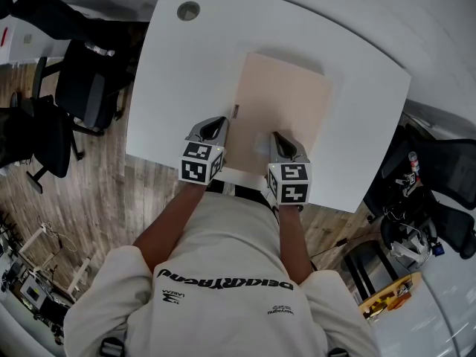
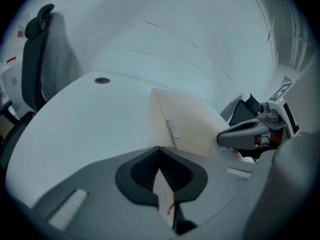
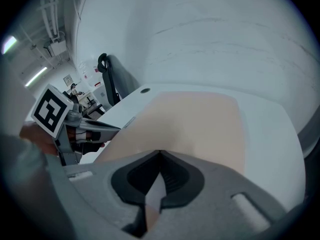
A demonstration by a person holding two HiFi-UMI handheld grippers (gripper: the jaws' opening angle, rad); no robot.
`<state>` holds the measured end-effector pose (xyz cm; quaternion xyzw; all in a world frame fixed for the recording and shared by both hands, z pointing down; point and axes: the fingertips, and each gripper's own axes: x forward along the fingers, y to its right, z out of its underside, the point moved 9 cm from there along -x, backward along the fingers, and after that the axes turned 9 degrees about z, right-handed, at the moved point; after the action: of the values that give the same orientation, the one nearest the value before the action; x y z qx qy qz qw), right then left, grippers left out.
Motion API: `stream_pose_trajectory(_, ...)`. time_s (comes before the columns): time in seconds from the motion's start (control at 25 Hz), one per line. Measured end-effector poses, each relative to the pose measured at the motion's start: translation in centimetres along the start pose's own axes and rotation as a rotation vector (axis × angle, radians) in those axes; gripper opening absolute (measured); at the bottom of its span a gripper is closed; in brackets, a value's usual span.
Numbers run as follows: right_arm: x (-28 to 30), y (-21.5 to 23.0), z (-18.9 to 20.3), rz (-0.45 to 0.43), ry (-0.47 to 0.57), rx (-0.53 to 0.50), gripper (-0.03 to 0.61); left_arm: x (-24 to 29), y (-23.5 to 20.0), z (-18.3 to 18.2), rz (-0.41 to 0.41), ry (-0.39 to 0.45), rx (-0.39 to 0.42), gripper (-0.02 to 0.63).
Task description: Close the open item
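A white rounded table (image 1: 167,88) with 1 round grey cable hole (image 1: 188,10) is standing on a wood-plank floor (image 1: 104,207), with black office chairs (image 1: 85,88) sitting to its left. A flat beige folder (image 1: 286,103) is lying closed near the table's front edge, its long axis running away from the person and its labelled spine facing left. The left gripper (image 1: 222,123) is meeting the folder's near left corner and the right gripper (image 1: 277,136) is resting over its near edge, both with jaws pressing together.

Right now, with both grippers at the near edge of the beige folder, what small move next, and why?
Probably open both grippers and let go. The beige folder already looks flat on the table in the head view, while the left gripper and right gripper each pinch a thin edge of it, so nothing seems left to lower.
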<state>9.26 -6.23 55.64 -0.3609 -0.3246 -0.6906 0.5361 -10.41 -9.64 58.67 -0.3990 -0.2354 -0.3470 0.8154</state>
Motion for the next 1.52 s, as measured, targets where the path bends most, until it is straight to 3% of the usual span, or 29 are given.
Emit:
stream_pose_trajectory(0.64, -0.7, 0.3, -0.2, -0.028, 0.02, 0.031, -0.001, -0.3, 0.5, -0.2, -0.014, 0.014, 0.015, -0.003)
stream_pose_trajectory(1.52, -4.7, 0.8, -2.0, -0.055, 0.21, 0.076, -0.001, -3.4, 4.1, -2.7, -0.028, 0.128, 0.1, -0.003)
